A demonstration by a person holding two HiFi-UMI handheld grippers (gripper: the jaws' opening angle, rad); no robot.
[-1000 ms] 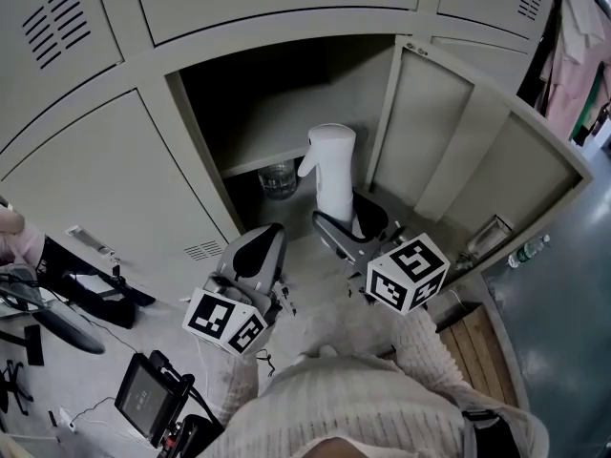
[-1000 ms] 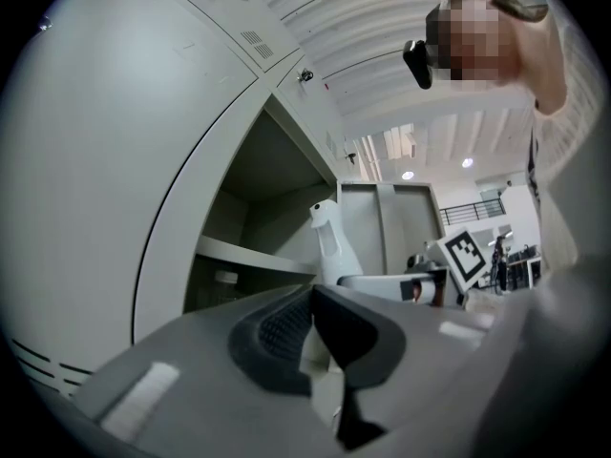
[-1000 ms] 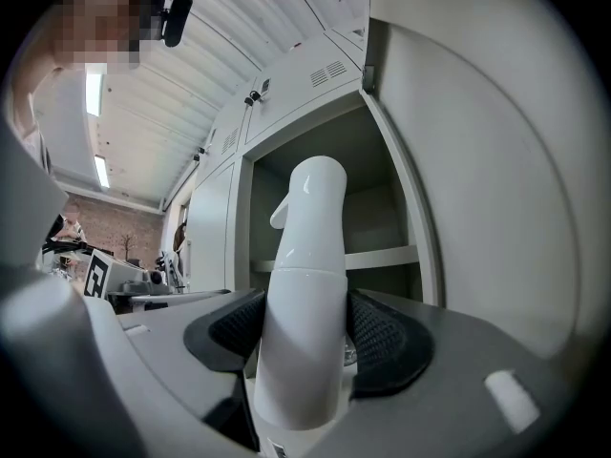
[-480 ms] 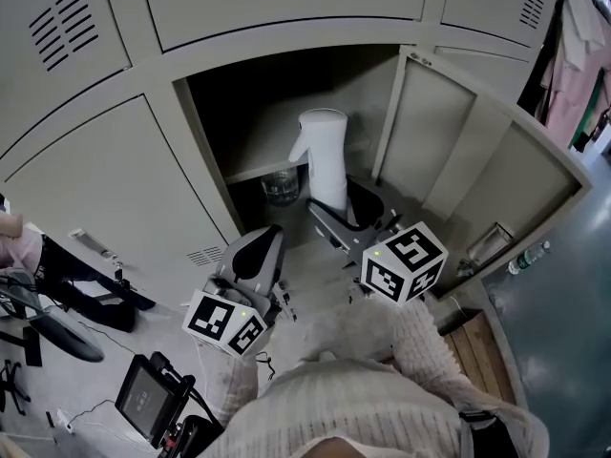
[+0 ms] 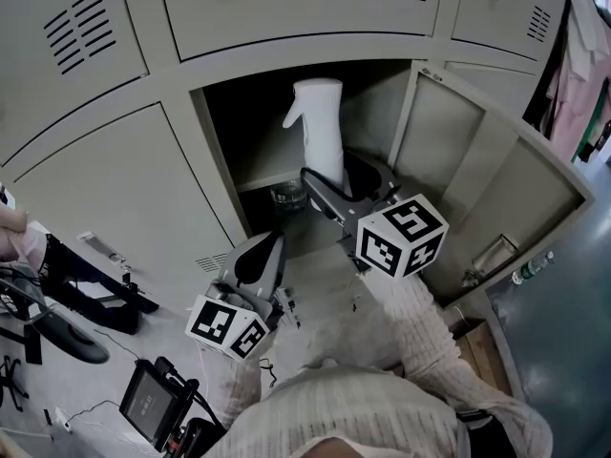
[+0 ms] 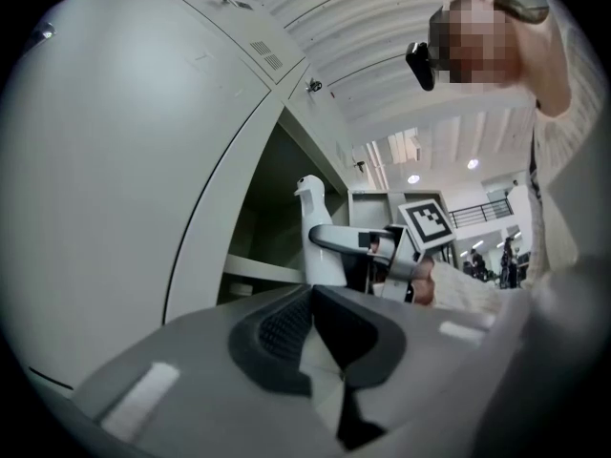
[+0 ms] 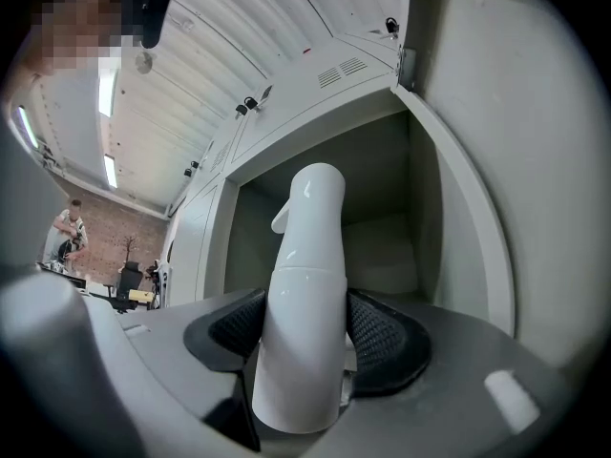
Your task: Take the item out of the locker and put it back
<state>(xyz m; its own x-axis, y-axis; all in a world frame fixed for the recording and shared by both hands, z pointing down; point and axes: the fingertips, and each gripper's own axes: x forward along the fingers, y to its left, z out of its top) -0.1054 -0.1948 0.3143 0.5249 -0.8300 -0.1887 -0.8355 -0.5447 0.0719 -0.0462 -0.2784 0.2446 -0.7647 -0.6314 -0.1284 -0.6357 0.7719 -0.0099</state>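
Note:
A tall white dispenser bottle [image 5: 320, 127] with a spout stands upright in my right gripper [image 5: 339, 181], which is shut on its lower body. It hangs in the mouth of the open locker [image 5: 434, 132], its top level with the space above the inner shelf [image 5: 260, 176]. In the right gripper view both black pads press the bottle [image 7: 305, 294] from either side. My left gripper [image 5: 260, 248] is lower and to the left, in front of the closed locker door; its pads meet with nothing between them [image 6: 313, 318]. The left gripper view shows the bottle [image 6: 313, 227] too.
A clear glass jar [image 5: 288, 196] sits under the shelf inside the locker. The locker door [image 5: 496, 175] stands open to the right. On the floor lie a tablet [image 5: 148, 396], a chair base [image 5: 52, 318], a water bottle [image 5: 530, 267] and a wooden board [image 5: 474, 342].
My right gripper has risen with the white bottle, from in front of the lower part of the locker up to shelf height. The left gripper has stayed about where it was.

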